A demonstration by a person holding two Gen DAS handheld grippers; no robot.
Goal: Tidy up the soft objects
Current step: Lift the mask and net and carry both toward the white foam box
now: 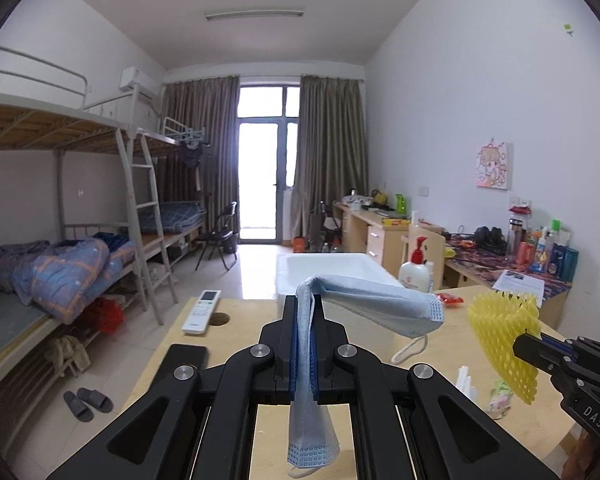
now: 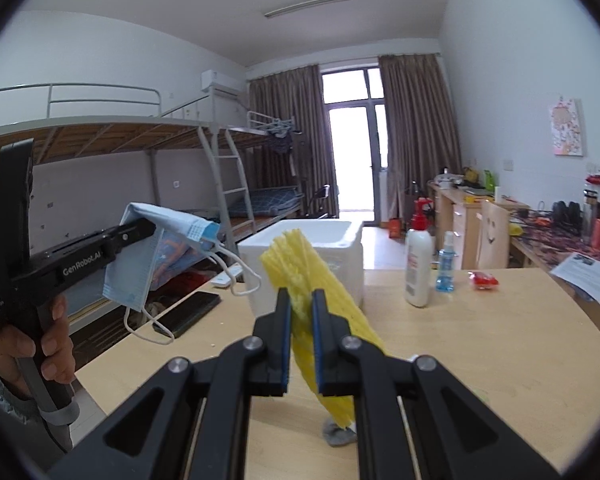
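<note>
Care now means carrying both loads level over the white foam box (image 2: pixel 300 236) before release: left claw (image 1: pixel 304 344) pinches the blue face mask (image 1: pixel 372 304), right claw (image 2: pixel 300 344) pinches the yellow foam net (image 2: pixel 320 292), both above the worktop (image 2: pixel 480 340).

The left hand-held gripper (image 1: pixel 303 320) pinches a blue face mask (image 1: pixel 364 306). Just ahead sits a white box (image 1: pixel 332 268) on the counter (image 1: pixel 244 312). To its right, a yellow net (image 1: pixel 504 340).
</note>
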